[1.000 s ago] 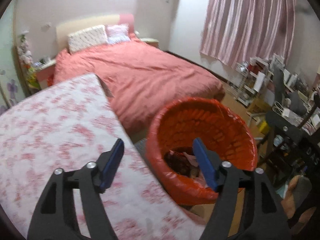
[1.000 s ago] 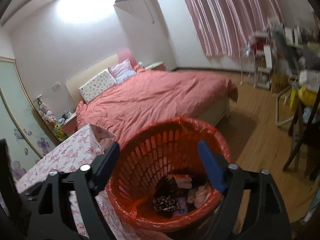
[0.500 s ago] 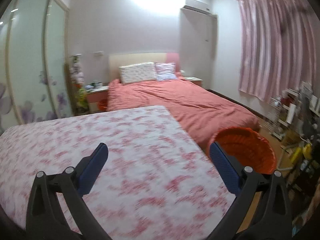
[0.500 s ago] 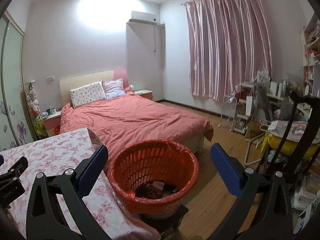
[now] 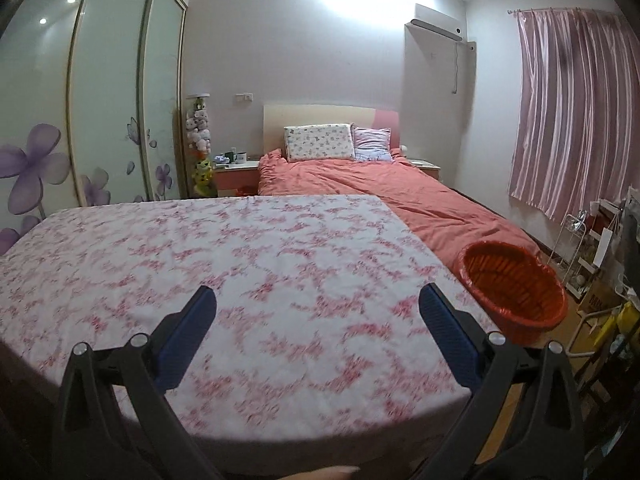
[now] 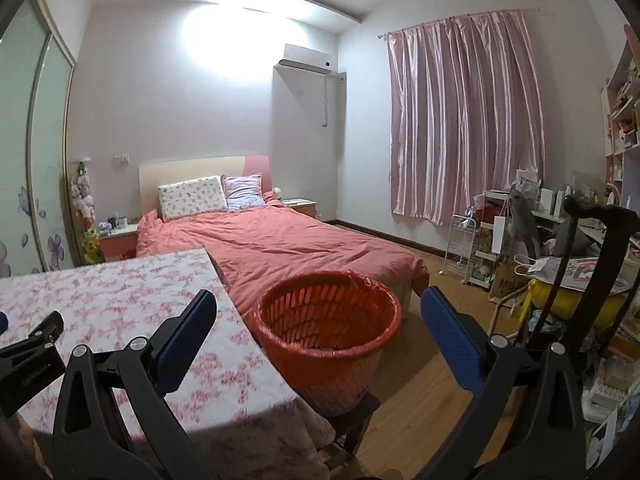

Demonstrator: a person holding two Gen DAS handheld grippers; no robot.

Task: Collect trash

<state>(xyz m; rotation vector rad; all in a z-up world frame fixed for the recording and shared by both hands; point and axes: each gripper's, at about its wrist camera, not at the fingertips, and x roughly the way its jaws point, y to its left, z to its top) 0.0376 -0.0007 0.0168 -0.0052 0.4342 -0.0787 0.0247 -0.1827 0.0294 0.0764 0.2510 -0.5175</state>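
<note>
An orange mesh trash basket [image 6: 328, 336] with an orange liner stands on a dark stool beside the table's right edge; it also shows in the left wrist view [image 5: 516, 288]. Its contents are hidden from here. My left gripper [image 5: 316, 336] is open and empty above the table with the pink floral cloth [image 5: 224, 264]. My right gripper [image 6: 320, 340] is open and empty, held back from the basket. No trash shows on the table. Part of the left gripper's body [image 6: 28, 356] shows at the left of the right wrist view.
A bed with a salmon cover [image 6: 280, 248] lies beyond the table. A wardrobe with flower-print doors [image 5: 80, 120] is at the left. A white rack [image 6: 472, 248], a cluttered desk and a black stand [image 6: 600, 264] crowd the right. Wood floor [image 6: 420, 392] lies beside the basket.
Both grippers have pulled up and back from over the basket. The left one swung left over the table. The basket now looks smaller and farther off. Both stayed open.
</note>
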